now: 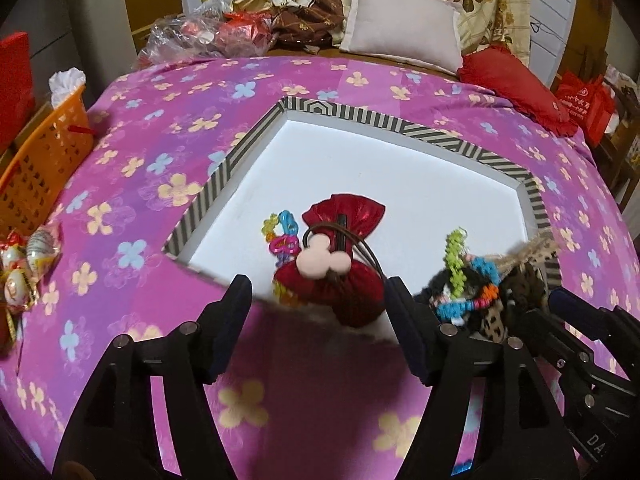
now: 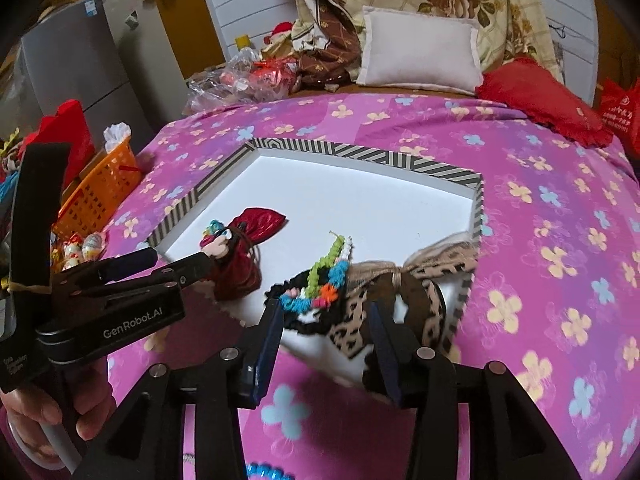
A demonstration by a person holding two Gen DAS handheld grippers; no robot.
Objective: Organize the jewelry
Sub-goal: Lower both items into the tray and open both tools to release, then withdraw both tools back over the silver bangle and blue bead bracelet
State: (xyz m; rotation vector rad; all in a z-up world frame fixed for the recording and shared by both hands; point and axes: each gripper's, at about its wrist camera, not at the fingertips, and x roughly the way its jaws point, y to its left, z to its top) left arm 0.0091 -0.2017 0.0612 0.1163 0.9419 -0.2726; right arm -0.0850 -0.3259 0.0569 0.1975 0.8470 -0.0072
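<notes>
Left gripper [image 1: 318, 312] hangs with fingers wide around the red drawstring pouch [image 1: 340, 264] in the striped-rim white tray [image 2: 320, 148] on the bed. Right gripper [image 2: 326, 344], fingers spread wide, flanks the leopard-print scrunchie pile [image 2: 360, 300] at the tray's near corner.

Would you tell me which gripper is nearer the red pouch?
Left. The left gripper straddles the red pouch, open; the right gripper is off to its right, around the leopard-print bow.

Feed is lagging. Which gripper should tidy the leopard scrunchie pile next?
Probably right: the right gripper is open, its fingers either side of the scrunchies in the tray. The left gripper faces the red pouch.
</notes>
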